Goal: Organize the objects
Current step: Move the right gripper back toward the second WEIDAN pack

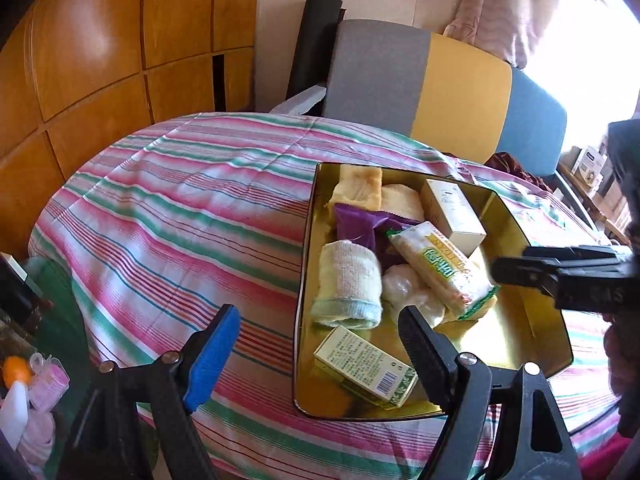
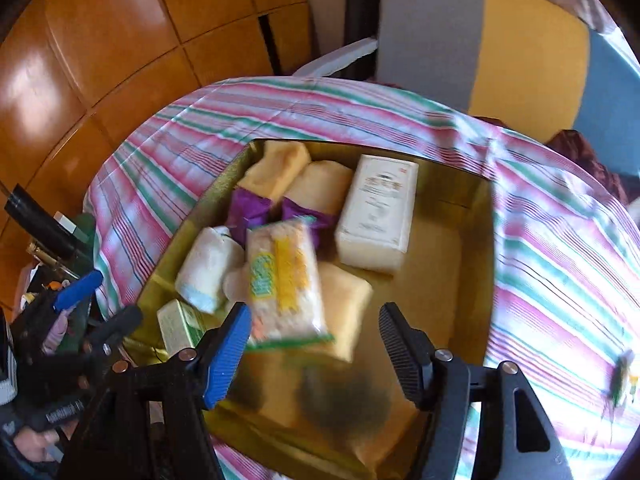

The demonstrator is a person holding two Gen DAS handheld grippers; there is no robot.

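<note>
Right gripper apart, empty | left gripper apart | gold tray: 2 boxes, 1 cracker pack

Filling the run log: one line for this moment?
left gripper: open, empty | right gripper: open | cracker pack: in gold tray

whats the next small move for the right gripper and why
Probably lift the right gripper back out of the gold tray. Its fingers stand apart with nothing pinched, and the cracker packet already lies inside on the other items. The one thing still outside seems to be a small green-edged packet on the striped cloth, a likely next pick.
</note>
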